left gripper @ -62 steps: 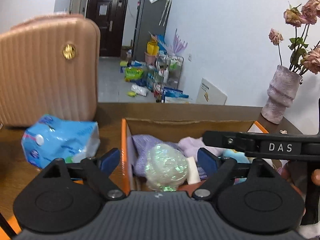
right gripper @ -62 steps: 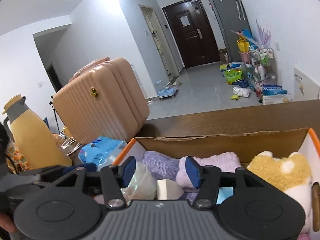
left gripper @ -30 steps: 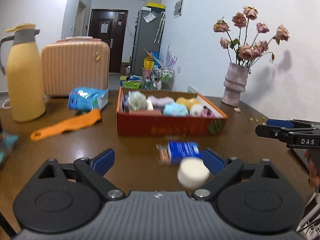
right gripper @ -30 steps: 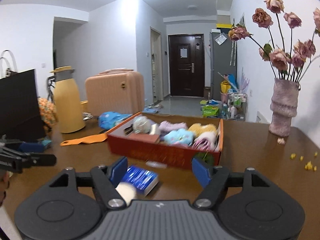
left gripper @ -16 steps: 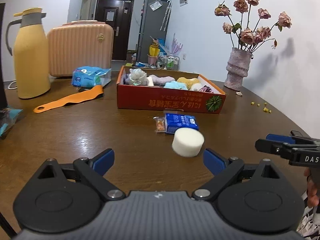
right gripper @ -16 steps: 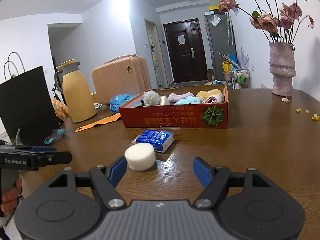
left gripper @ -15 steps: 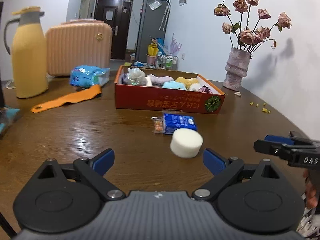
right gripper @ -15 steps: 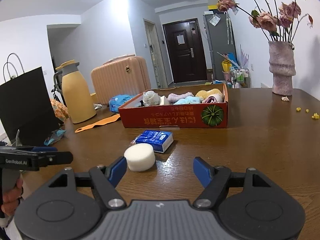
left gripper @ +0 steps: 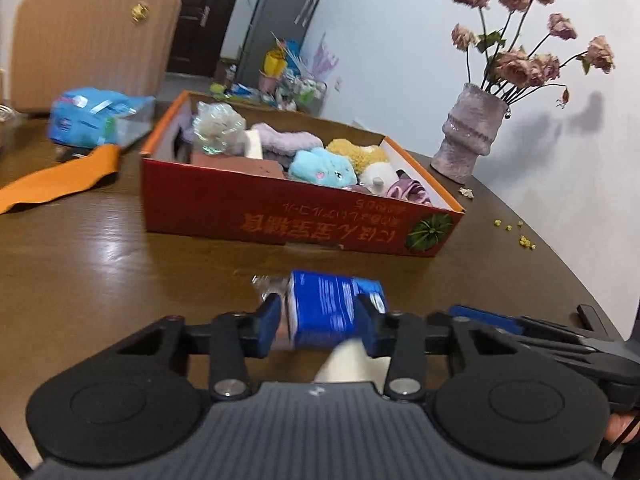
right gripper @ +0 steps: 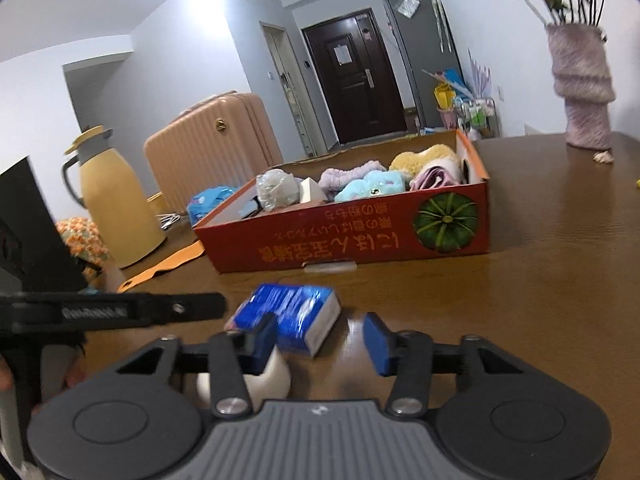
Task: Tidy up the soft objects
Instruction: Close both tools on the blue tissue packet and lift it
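Soft toys in red box (left gripper: 280,212); left gripper (left gripper: 318,322) closing around blue pack (left gripper: 328,308), right gripper (right gripper: 320,340) parted, narrowing.

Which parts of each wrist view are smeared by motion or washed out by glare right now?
Left wrist view: the blue tissue pack and white sponge are motion-smeared, with ceiling-light glare on the table. Right wrist view: the pack and left gripper blur; the ceiling light blows out.

Upside-down, hardly legible orange script on the red box (right gripper: 360,240).
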The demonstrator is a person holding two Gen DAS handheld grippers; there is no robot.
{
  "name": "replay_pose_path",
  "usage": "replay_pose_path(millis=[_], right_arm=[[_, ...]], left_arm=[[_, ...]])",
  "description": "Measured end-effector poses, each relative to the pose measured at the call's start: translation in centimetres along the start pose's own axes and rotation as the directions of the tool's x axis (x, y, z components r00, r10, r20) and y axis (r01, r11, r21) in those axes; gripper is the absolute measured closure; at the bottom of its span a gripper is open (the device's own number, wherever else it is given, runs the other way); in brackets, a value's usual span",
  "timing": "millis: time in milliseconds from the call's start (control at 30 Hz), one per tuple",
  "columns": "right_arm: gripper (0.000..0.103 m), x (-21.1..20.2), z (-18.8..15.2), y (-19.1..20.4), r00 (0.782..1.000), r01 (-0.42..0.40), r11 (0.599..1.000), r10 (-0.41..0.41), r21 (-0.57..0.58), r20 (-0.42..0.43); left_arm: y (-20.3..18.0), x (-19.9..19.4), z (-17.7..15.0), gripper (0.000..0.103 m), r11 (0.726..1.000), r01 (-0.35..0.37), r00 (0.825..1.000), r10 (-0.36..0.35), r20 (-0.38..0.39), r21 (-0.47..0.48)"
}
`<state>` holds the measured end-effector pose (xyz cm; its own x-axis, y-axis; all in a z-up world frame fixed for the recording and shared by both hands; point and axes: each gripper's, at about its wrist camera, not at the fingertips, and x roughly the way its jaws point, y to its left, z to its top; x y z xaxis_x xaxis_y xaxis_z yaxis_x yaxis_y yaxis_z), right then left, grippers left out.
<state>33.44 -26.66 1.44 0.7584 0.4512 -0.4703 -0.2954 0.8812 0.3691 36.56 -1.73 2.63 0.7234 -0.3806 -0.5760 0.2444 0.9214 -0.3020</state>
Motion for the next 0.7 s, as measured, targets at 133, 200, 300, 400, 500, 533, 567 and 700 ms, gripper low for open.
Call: replay_pose_path(millis=[133, 200, 300, 400, 500, 533, 567, 700], right_arm=[[0.069, 3.8, 0.9, -0.7, 0.999, -0.017, 0.998, 0.019, 0.054, -0.035], [0.073, 5.2, 0.7, -0.9, 0.998, -0.027, 0.997, 0.031, 0.07, -0.059], [0.073, 5.9, 0.3, -1.2, 0.995, -0.066, 0.993, 0.073, 0.097, -0.068], [0.075, 6.0, 0.3, -1.5, 0.994, -0.076, 0.991, 0.083, 0.113, -0.064], [0.078, 6.0, 0.3, -1.6, 0.995, -0.074, 0.99, 0.081, 0.118, -0.055], [0.079, 5.9, 0.4, -1.6, 0.996, -0.073, 0.99, 0.079, 0.118, -0.05], [0.08, 5.8, 0.4, -1.6, 0.996, -0.072, 0.991, 0.077, 0.113, -0.04], [0.083, 4.1, 1.0, -1.0, 0.996, -0.084, 0.992, 0.083, 0.099, 0.019]], left_arm=[[1.0, 2.8, 0.6, 0.076, 0.999, 0.018, 0.999, -0.019, -0.037, -0.034], [1.5, 3.4, 0.3, 0.078, 0.998, 0.038, 0.998, -0.04, -0.049, -0.05], [1.7, 3.7, 0.0, 0.078, 0.996, 0.056, 0.997, -0.058, -0.042, -0.066], [2.1, 3.7, 0.0, 0.079, 0.993, 0.073, 0.996, -0.077, -0.04, -0.092], [1.9, 3.5, 0.1, 0.08, 0.993, 0.077, 0.996, -0.08, -0.028, -0.088], [1.8, 3.3, 0.1, 0.08, 0.994, 0.08, 0.996, -0.082, -0.018, -0.08], [1.5, 3.0, 0.2, 0.08, 0.994, 0.084, 0.996, -0.085, -0.002, -0.071], [0.5, 0.4, 0.9, 0.08, 0.994, 0.096, 0.995, -0.094, 0.047, -0.059]])
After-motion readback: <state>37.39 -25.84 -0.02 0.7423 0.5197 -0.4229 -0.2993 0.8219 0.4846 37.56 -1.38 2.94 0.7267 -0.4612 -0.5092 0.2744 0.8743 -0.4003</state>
